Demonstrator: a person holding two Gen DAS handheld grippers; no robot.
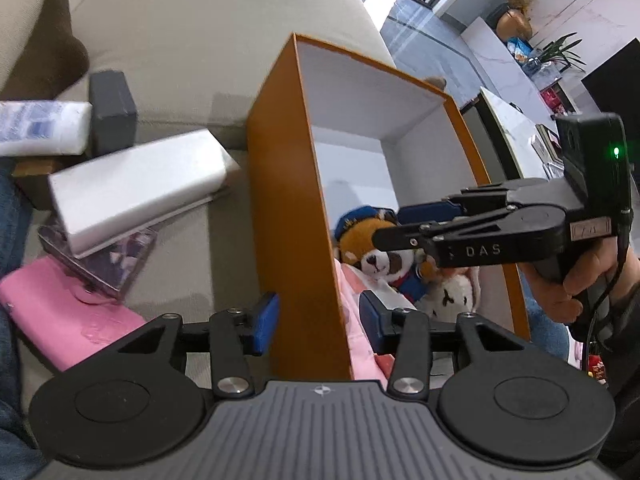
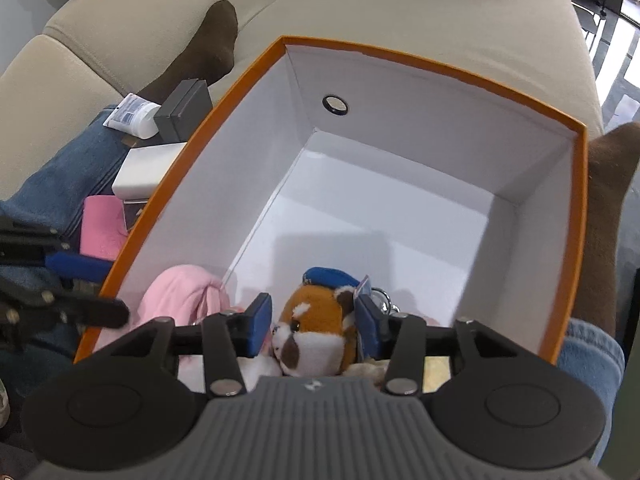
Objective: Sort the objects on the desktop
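Blue-padded fingers of the left gripper [image 1: 318, 320] straddle the near left wall of the orange box [image 1: 288, 208], one pad outside it and one inside; the jaws stand apart and press on nothing. Over the box's near end the right gripper [image 2: 316, 320] hangs with its jaws parted on either side of a brown-and-white plush toy [image 2: 316, 328] in a blue cap; whether the pads touch it cannot be told. That toy lies inside the box at its near end, beside a pink cloth [image 2: 180, 296] and a white plush [image 1: 452, 296]. The rest of the white-lined box is bare, with a small round metal disc [image 2: 335, 105] on its far wall. Outside the box, to its left on the beige sofa [image 2: 400, 12], lie a pink pouch [image 1: 60, 312], a clear case [image 1: 108, 256] under a white box [image 1: 140, 188], then a dark grey box [image 1: 112, 108] and a white tube [image 2: 130, 116]. Farther off, a person's dark sock [image 2: 204, 52] rests on the cushion.
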